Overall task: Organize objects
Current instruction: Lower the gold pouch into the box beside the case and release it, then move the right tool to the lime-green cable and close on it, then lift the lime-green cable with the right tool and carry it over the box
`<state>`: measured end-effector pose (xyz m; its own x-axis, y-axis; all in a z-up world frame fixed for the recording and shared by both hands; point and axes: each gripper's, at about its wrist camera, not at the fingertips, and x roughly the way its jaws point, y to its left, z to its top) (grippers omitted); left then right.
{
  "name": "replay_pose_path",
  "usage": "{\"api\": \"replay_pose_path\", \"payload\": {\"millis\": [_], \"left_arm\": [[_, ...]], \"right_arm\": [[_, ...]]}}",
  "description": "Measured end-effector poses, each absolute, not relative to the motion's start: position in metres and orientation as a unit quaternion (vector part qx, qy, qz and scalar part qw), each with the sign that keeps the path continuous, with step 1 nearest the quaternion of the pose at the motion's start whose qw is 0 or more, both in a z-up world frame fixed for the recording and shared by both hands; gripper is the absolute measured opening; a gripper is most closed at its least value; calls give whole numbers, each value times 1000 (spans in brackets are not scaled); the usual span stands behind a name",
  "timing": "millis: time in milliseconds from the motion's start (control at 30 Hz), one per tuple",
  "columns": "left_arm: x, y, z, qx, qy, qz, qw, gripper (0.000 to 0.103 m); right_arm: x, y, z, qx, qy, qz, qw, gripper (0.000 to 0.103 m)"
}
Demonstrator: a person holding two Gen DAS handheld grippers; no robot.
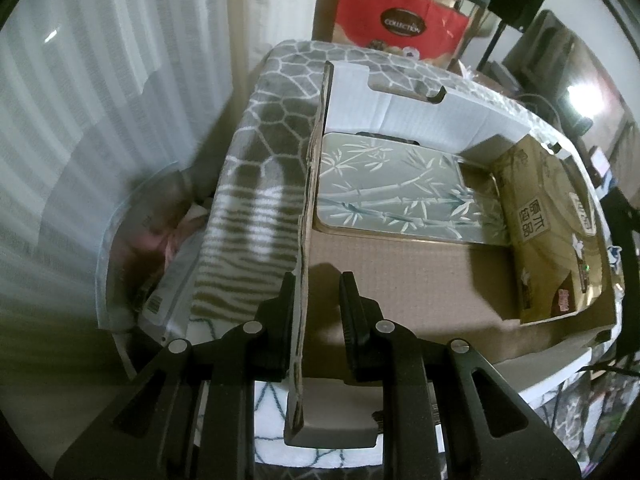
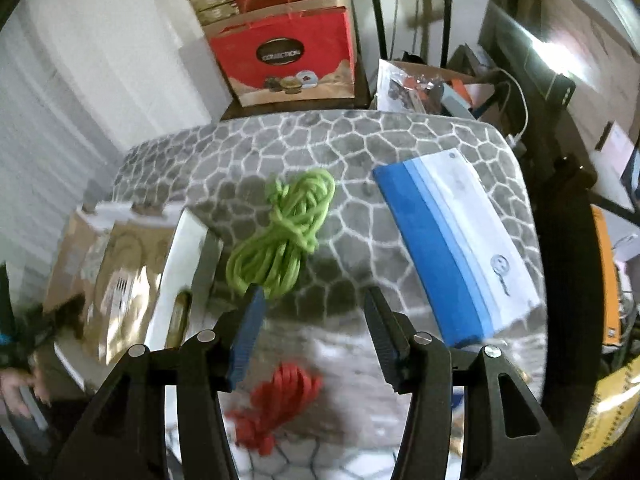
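Note:
My left gripper (image 1: 317, 276) straddles the near left wall of an open cardboard box (image 1: 400, 280) and is shut on that wall. Inside lie a flat bamboo-patterned tin (image 1: 392, 188) and a golden-brown packet (image 1: 548, 232) against the right wall. My right gripper (image 2: 312, 291) is open over the grey patterned blanket (image 2: 360, 140), nothing between its fingers. A bundle of green rope (image 2: 288, 232) lies just past its left fingertip. Red rope (image 2: 280, 404) lies blurred below, between the finger bases. The box (image 2: 176, 264) with its packet (image 2: 120, 280) shows at the left.
A blue and white flat box (image 2: 460, 248) lies on the blanket to the right. A red paper bag (image 2: 288, 56) stands behind the blanket. A clear plastic bin (image 1: 132, 248) sits left of the cardboard box. A hand (image 2: 16, 392) shows at the lower left. Clutter fills the right.

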<state>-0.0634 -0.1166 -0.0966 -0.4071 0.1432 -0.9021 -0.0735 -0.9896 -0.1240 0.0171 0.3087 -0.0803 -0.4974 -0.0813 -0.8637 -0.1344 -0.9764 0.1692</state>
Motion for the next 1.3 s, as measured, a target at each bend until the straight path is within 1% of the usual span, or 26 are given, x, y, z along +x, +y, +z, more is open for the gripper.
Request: {"api": "replay_pose_path", "payload": {"millis": [300, 500, 533, 567, 600, 633, 667, 733, 900, 1033, 1167, 1300], "left_arm": [[-64, -116, -96, -541, -32, 838, 66, 19], [-63, -116, -97, -541, -32, 838, 67, 19], [-63, -116, -97, -541, -32, 838, 68, 19], [-62, -116, -97, -540, -32, 838, 68, 19], [-63, -116, -97, -540, -33, 838, 69, 19], [-62, -116, -97, -540, -33, 838, 69, 19], [-62, -116, -97, -540, -32, 838, 69, 19], [-62, -115, -97, -540, -33, 838, 69, 19], [-62, -114, -97, -539, -33, 838, 70, 19], [-62, -114, -97, -539, -33, 838, 70, 19], [-62, -114, -97, -540, -32, 838, 71, 19], [-62, -113, -97, -540, -33, 838, 71, 19]], "right_arm": [[-38, 317, -104, -511, 190, 838, 22, 53], [-51, 316, -120, -527, 195, 827, 30, 53], [-52, 315, -122, -529, 191, 826, 29, 48], [-53, 314, -124, -527, 192, 827, 22, 39], [-53, 314, -125, -526, 194, 828, 18, 39], [-53, 314, -124, -523, 191, 831, 20, 37], [-52, 312, -121, -515, 185, 837, 18, 31], [-51, 311, -116, -508, 177, 843, 20, 28], [-41, 310, -90, -483, 161, 861, 13, 27], [-33, 296, -57, -460, 146, 876, -19, 27], [-27, 262, -21, -441, 123, 886, -73, 27], [-29, 214, -4, -446, 97, 878, -145, 27]]}}
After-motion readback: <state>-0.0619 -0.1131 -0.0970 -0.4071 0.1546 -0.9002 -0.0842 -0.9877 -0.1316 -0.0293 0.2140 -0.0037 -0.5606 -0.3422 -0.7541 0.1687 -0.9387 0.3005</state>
